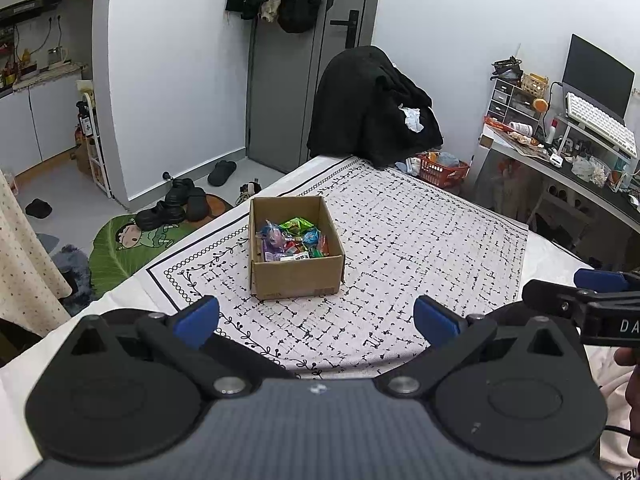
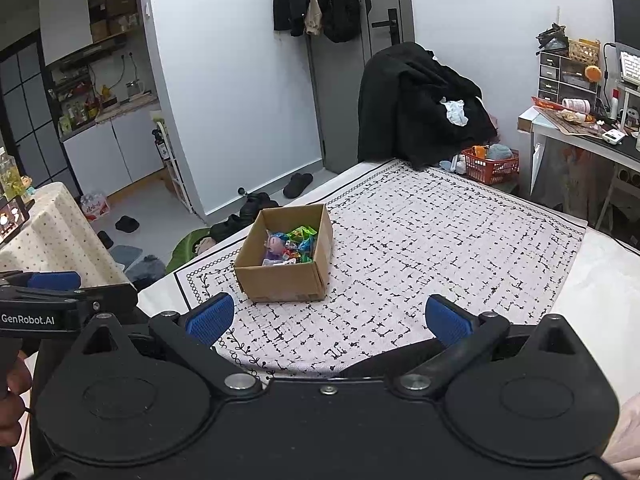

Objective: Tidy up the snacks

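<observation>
A cardboard box (image 1: 296, 250) stands open on a patterned cloth (image 1: 400, 240) spread over a bed, near the cloth's left border and well ahead of both claws. Snacks (image 1: 294, 238) in bright wrappers, green, blue, purple and red, lie heaped inside the box, filling its floor; none shows on the cloth around it. The left claw (image 1: 316, 320) hangs low over the near edge of the cloth, released, its blue pads (image 1: 198, 320) spread wide with nothing between them. The right claw (image 2: 330, 318) sits the same way, released and empty, its pads far apart and the box framed between them in its own view. In the left wrist view the right claw shows at the right edge, beside the left one. Beyond the bed a chair draped in black clothes (image 1: 372, 108) stands by a grey door (image 1: 320, 60), a red basket (image 1: 442, 170) sits on the floor, and a cluttered counter (image 1: 560, 160) runs along the right wall.
</observation>
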`<move>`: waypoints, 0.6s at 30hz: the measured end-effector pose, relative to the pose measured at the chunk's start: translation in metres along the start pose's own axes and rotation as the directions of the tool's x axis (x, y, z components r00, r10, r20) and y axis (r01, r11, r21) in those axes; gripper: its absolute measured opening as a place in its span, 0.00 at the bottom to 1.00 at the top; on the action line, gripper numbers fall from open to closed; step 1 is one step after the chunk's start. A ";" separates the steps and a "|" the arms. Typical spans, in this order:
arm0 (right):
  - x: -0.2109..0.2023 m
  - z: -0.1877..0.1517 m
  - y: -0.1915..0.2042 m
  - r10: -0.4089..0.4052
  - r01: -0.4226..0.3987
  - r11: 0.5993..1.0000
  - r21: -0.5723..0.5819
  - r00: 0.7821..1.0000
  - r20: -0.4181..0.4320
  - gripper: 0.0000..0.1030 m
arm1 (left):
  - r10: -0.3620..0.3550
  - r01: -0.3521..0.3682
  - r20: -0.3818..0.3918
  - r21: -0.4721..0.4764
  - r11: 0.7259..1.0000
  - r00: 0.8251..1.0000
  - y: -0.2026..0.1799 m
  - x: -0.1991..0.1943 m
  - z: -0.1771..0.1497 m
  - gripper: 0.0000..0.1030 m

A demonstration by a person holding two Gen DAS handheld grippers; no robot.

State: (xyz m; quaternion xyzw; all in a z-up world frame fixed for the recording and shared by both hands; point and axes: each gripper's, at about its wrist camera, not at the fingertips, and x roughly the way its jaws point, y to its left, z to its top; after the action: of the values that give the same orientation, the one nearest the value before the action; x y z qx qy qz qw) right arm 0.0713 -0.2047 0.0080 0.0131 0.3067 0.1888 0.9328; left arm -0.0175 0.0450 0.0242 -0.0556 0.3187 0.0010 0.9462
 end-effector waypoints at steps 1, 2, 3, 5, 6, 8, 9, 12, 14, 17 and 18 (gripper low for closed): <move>0.000 0.000 0.000 0.000 0.000 1.000 0.000 1.000 0.000 1.00 | -0.001 0.001 -0.001 -0.001 1.000 1.000 0.000 0.000 0.000 1.00; 0.000 0.000 0.000 0.001 -0.001 1.000 0.000 1.000 0.000 1.00 | -0.001 0.001 -0.001 -0.001 1.000 1.000 0.000 0.000 0.000 1.00; 0.000 0.000 0.000 0.000 0.000 1.000 -0.001 1.000 0.000 1.00 | -0.002 0.002 -0.001 0.000 1.000 1.000 0.000 0.000 0.000 1.00; 0.000 0.000 0.000 0.001 -0.001 1.000 -0.004 1.000 -0.001 1.00 | -0.003 0.003 -0.001 0.002 1.000 1.000 -0.001 0.000 0.000 1.00; -0.001 0.000 0.000 0.001 -0.001 1.000 -0.005 1.000 -0.001 1.00 | -0.004 0.004 -0.001 0.004 1.000 1.000 -0.001 -0.001 0.000 1.00; -0.001 0.001 -0.001 0.003 -0.003 1.000 -0.006 1.000 -0.001 1.00 | -0.005 0.005 0.000 0.005 1.000 1.000 -0.001 -0.001 0.000 1.00; -0.001 0.001 0.000 0.004 -0.004 1.000 -0.006 1.000 -0.001 1.00 | -0.004 0.004 0.001 0.005 1.000 1.000 -0.002 -0.001 -0.001 1.00; -0.001 0.002 -0.001 0.005 -0.005 1.000 -0.003 1.000 0.002 1.00 | -0.004 0.004 0.001 0.004 1.000 1.000 -0.003 -0.001 -0.001 1.00; -0.002 0.001 -0.001 0.005 -0.005 1.000 0.000 1.000 0.008 1.00 | -0.005 0.005 0.001 0.005 1.000 1.000 -0.004 -0.001 -0.001 1.00; -0.003 0.001 -0.001 0.004 -0.004 1.000 -0.001 1.000 0.010 1.00 | -0.006 0.006 0.002 0.006 1.000 1.000 -0.004 -0.001 -0.001 1.00; -0.003 0.001 -0.002 0.004 -0.004 1.000 0.000 1.000 0.009 1.00 | -0.005 0.005 0.000 0.006 1.000 1.000 -0.004 -0.001 -0.001 1.00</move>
State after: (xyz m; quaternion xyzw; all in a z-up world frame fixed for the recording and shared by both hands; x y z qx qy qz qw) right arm 0.0706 -0.2072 0.0106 0.0147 0.3023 0.1906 0.9339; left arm -0.0188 0.0408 0.0250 -0.0537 0.3183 -0.0025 0.9465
